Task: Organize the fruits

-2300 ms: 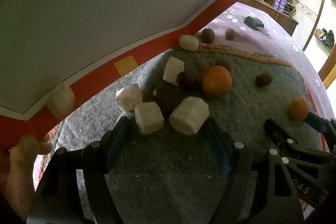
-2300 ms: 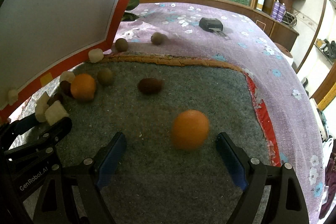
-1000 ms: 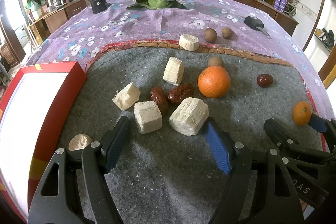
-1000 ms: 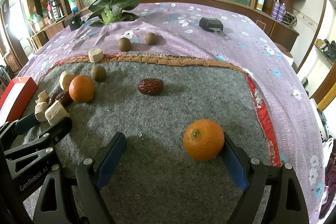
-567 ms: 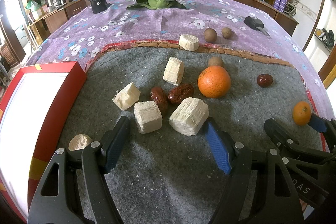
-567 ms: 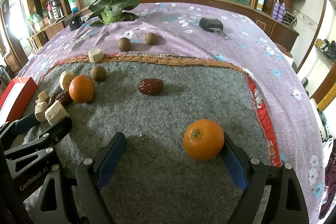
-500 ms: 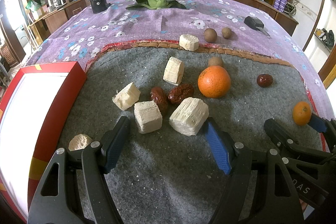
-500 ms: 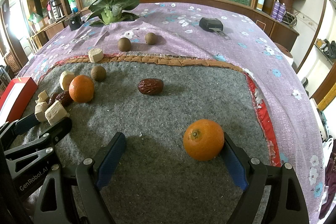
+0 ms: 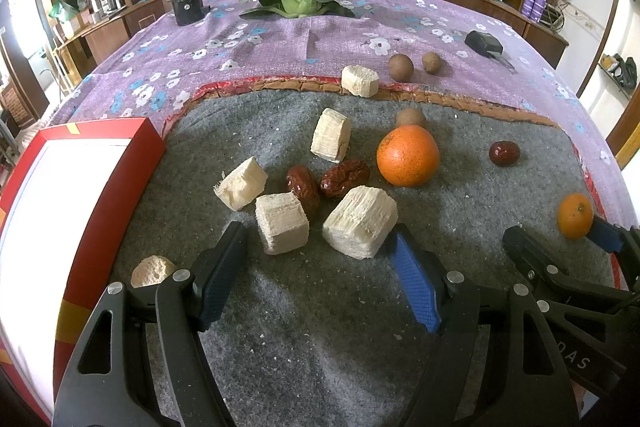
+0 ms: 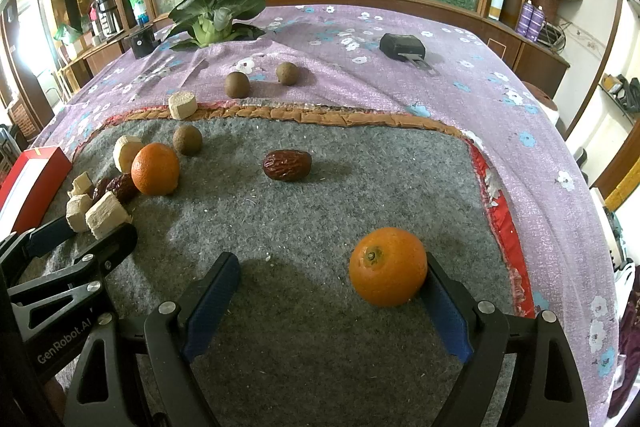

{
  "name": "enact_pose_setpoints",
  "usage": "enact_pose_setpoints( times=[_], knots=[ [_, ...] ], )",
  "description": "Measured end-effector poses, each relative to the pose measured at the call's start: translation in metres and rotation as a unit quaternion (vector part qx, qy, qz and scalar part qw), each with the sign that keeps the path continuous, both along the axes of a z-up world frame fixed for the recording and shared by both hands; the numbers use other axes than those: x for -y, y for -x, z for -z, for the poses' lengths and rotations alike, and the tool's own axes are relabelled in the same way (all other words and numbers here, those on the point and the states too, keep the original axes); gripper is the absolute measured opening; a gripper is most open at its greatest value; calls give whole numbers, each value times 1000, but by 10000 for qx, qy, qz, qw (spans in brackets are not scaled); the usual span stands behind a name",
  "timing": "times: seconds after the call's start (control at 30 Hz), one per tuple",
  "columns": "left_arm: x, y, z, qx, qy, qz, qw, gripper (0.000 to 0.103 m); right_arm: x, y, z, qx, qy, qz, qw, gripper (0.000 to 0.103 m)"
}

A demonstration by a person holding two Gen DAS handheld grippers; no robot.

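The right gripper [image 10: 332, 291] is resting low over a grey felt mat [image 10: 320, 195] with its jaws spread wide; a small orange [image 10: 387, 266] is sitting on the mat between the fingers, touching the inner face of the right-hand blue pad [image 10: 444, 311] and lying well apart from the left-hand one; the left gripper [image 9: 320, 269] is likewise standing wide open and holding nothing, with two pale cut chunks [image 9: 359, 221] lying just ahead of its fingertips, the larger one touching the right-hand pad.

The orange is looking round and glossy, its stem scar facing the camera; a larger orange [image 9: 408, 155] is sitting further out on the mat, beside two wrinkled red dates [image 9: 344, 177] and more fibrous, cream-coloured chunks; a single date [image 10: 287, 165] is lying alone near the mat's middle; three brown round fruits are showing, one [image 10: 187, 139] on the mat and two [image 10: 237, 84] on the purple flowered cloth [image 10: 400, 87] beyond its edge; a red-rimmed box [image 9: 60, 211] is lying along the mat's left side.

The left gripper's body, seen from the right wrist, is reading "GenRobot.AI"; the letters "DAS" are showing on the right gripper in the other view.
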State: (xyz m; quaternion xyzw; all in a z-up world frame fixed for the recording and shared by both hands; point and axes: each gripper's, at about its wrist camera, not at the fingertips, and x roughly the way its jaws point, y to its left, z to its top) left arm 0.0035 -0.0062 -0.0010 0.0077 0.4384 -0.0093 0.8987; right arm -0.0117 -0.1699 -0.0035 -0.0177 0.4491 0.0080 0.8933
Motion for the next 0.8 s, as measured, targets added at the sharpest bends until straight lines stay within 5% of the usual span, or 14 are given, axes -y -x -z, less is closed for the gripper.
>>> enact_pose_setpoints(
  times=[0.8],
  knots=[
    [-46, 48, -32, -187, 549, 328, 9978, 74, 8, 53, -49, 547, -18, -622, 9966, 87]
  ],
)
